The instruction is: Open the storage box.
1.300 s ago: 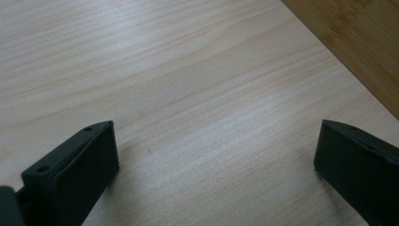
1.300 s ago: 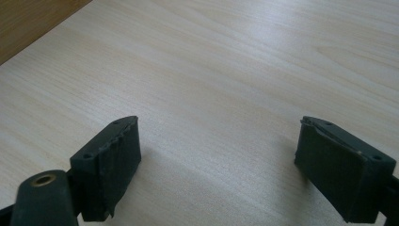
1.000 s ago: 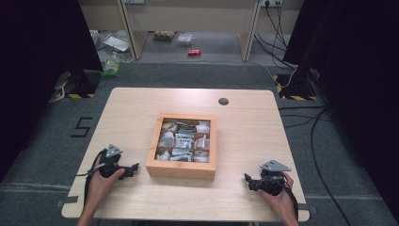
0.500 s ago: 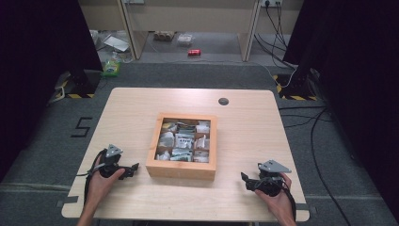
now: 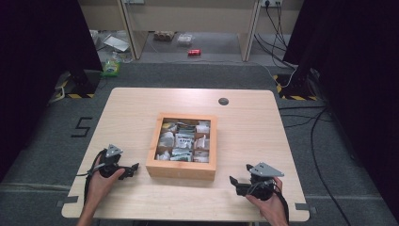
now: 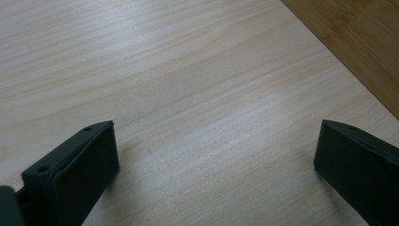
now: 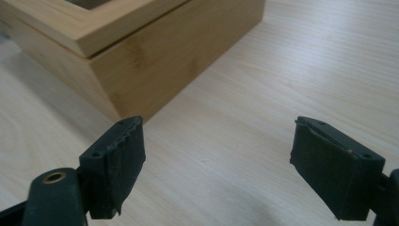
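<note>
A: Pale wood, the tabletop (image 5: 127, 113), ringed by grey floor (image 5: 56, 155). What sits on it?

B: A bamboo box (image 5: 181, 168), square and about mid-tabletop, its inside split into compartments stuffed with small packets (image 5: 183, 140). I cannot read the packets from the high view.

A: And the 2 tools?

B: The left tool (image 5: 134, 168) lies low over the tabletop just beside the box's left wall, held in the person's left hand (image 5: 101, 181). In the left gripper view its jaws stand wide apart with bare wood between them, and the box wall crosses the upper right corner (image 6: 357, 42).

A: The right one?

B: The right tool (image 5: 234, 182) sits near the box's front right corner, a little apart from it, in the right hand (image 5: 268, 200). Its jaws are spread too, holding nothing; the box corner (image 7: 127, 66) shows ahead of its left jaw.

A: Anything smaller?

B: A dark round disc (image 5: 223, 101) near the tabletop's far edge.
</note>
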Demonstrator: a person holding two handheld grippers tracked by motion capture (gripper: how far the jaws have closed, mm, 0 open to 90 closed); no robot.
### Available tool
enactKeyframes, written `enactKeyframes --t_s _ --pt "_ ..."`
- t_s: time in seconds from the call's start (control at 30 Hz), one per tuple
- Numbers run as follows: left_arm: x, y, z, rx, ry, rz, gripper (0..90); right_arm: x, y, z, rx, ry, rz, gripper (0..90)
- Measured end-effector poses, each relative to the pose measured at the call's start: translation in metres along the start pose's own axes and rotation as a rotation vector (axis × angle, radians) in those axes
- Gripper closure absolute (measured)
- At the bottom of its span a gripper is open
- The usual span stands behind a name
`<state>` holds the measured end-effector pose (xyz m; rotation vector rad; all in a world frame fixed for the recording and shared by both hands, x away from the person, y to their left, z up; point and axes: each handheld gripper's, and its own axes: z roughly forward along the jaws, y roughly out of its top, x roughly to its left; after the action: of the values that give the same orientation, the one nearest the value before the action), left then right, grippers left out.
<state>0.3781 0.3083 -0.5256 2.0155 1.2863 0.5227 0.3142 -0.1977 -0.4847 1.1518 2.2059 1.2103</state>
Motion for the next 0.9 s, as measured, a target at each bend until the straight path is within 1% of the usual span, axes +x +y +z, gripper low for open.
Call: enactKeyframes --t_s 0.07,0.1,0.17,0.23,0.3,0.33,0.47,0.63,0.83,0.9 --pt "0.0 0.0 0.0 0.0 0.0 0.0 0.0 0.003 0.001 0.0 -0.003 0.011 -0.006 20.2" --pt "0.0 0.0 0.0 0.0 0.0 0.0 0.0 0.007 0.002 0.001 -0.008 0.027 -0.004 21.5" --pt "0.0 0.0 0.0 0.0 0.0 0.0 0.0 0.009 0.002 0.002 -0.009 0.03 -0.007 22.2" --pt "0.0 0.0 0.0 0.0 0.0 0.0 0.0 0.014 0.003 0.004 -0.007 0.04 -0.021 25.5" --pt "0.0 0.0 0.0 0.0 0.0 0.0 0.0 0.015 0.003 0.005 -0.007 0.041 -0.025 26.3" --pt "0.0 0.0 0.0 0.0 0.0 0.0 0.0 0.018 0.003 0.007 -0.001 0.053 -0.033 28.8" --pt "0.0 0.0 0.0 0.0 0.0 0.0 0.0 0.022 0.004 0.01 -0.003 0.059 -0.043 30.8" --pt "0.0 0.0 0.0 0.0 0.0 0.0 0.0 0.027 0.006 0.015 -0.013 0.078 -0.041 35.0" --pt "0.0 0.0 0.0 0.0 0.0 0.0 0.0 0.032 0.008 0.018 -0.013 0.091 -0.045 36.6" --pt "0.0 0.0 0.0 0.0 0.0 0.0 0.0 0.032 0.008 0.019 -0.024 0.095 -0.048 37.8"
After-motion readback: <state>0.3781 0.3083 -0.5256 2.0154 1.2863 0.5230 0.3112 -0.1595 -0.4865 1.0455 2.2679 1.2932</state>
